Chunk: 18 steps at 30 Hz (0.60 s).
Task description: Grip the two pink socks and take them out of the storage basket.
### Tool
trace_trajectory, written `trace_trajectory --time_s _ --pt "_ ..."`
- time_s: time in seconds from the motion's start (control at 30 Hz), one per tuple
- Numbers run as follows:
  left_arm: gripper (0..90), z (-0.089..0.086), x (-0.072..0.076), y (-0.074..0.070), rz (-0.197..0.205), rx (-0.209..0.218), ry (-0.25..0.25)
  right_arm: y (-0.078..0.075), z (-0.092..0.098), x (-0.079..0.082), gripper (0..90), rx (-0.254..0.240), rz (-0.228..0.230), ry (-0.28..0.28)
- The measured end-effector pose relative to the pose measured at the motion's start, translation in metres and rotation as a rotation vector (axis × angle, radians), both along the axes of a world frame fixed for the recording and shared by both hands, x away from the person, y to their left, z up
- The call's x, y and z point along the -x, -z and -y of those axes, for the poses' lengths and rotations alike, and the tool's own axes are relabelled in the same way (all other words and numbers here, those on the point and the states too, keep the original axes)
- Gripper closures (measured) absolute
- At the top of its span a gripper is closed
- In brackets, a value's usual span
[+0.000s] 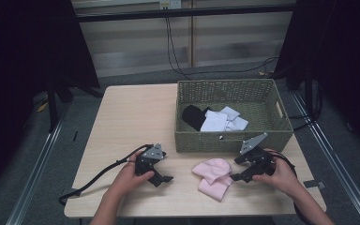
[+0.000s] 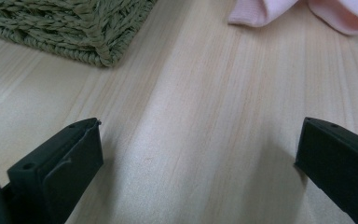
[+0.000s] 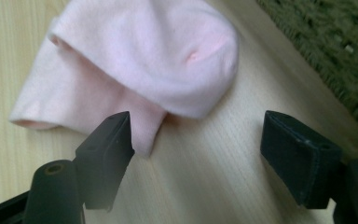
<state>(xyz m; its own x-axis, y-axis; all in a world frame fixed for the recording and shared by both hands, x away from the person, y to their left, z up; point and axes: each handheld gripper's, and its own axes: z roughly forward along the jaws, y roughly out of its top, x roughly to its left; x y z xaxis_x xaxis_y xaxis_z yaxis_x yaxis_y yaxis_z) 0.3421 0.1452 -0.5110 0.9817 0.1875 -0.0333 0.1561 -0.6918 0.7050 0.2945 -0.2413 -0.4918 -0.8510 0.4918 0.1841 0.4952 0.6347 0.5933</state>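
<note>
A pink sock [image 1: 213, 177] is seen lying folded on the desk [image 1: 122, 122], low and right of centre in the high view, just in front of the woven basket [image 1: 233, 140]. The right gripper [image 1: 236, 177] is held at the sock's right edge, its fingers spread and gripping nothing. The left gripper [image 1: 166, 179] is held lower left of the sock, fingers likewise spread over bare desk.

A pale wooden counter [image 1: 126, 117] is seen. A woven green basket [image 1: 232, 140] is set on its far right part, and pink socks [image 1: 213, 177] are laid just before it.
</note>
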Motion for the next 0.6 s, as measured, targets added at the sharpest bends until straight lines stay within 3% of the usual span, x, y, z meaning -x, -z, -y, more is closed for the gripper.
trace_trajectory --time_s 0.13,0.17,0.27,0.3,0.47,0.6 --pt "0.0 0.0 0.0 0.0 0.0 -0.001 0.0 0.003 0.003 0.003 24.1 -0.022 0.034 0.003" --pt "0.0 0.0 0.0 0.0 0.0 0.0 0.0 0.004 0.003 0.006 23.6 -0.008 0.063 -0.004" --pt "0.0 0.0 0.0 0.0 0.0 0.0 0.0 0.006 0.003 0.009 22.7 -0.021 0.091 -0.009" --pt "0.0 0.0 0.0 0.0 0.001 -0.003 0.002 0.008 0.004 0.011 22.4 -0.023 0.127 -0.02" --pt "0.0 0.0 0.0 0.0 0.002 -0.003 0.002 0.011 0.004 0.015 21.7 -0.02 0.167 -0.024" --pt "0.0 0.0 0.0 0.0 0.0 0.0 -0.001 0.011 0.004 0.016 21.7 -0.019 0.172 -0.019"
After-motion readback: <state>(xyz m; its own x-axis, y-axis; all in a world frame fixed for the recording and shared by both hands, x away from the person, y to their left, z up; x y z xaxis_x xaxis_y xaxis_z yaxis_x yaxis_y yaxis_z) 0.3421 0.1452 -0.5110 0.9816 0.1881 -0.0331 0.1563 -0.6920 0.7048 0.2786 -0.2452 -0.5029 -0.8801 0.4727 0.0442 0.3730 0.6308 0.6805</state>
